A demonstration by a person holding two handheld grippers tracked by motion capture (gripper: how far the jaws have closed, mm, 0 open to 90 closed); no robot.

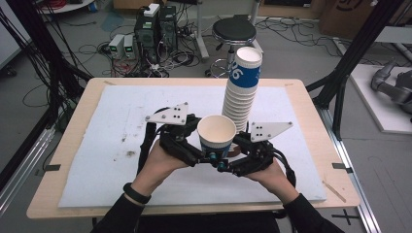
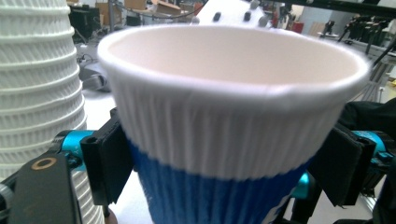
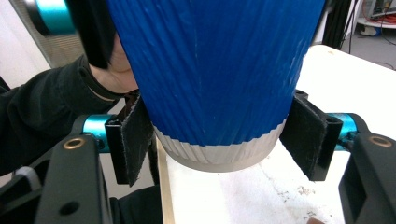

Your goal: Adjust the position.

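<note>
Over the middle of the worktop [image 1: 291,97], just in front of the person, a single paper cup [image 1: 216,136] sits upright btwn both claws, mouth up, white ribbed top band & blue lower body. High view: left claw [image 1: 206,156] comes in from the left, right claw [image 1: 224,164] from the right, both meeting low on the cup's near side. Each carries a grey three-cornered plate on top.

Right claw view: its pads [image 3: 135,135] press the cup [image 3: 215,70] close to the base, one each side, at the white bottom ring. So right claw = clamped on the cup, jaws drawn in tight. Cup base hangs just above the white mat [image 3: 261,196], w/ the worktop's wooden edge below it.

Left claw view: the pads [image 2: 109,158] stand either side of the cup [image 2: 229,130], about where white band meets blue. Left pad lies right at the wall; the right pad looks to stand a little off. Can't tell for sure whether it's gripping or only flanking, jaws partway apart.

Behind & right of the held cup stands a tall stack of cups [image 1: 241,92], same ribbed white, top one w/ a blue band. In left claw view the stack [image 2: 39,93] rises just beside the cup, apart from it.
</note>
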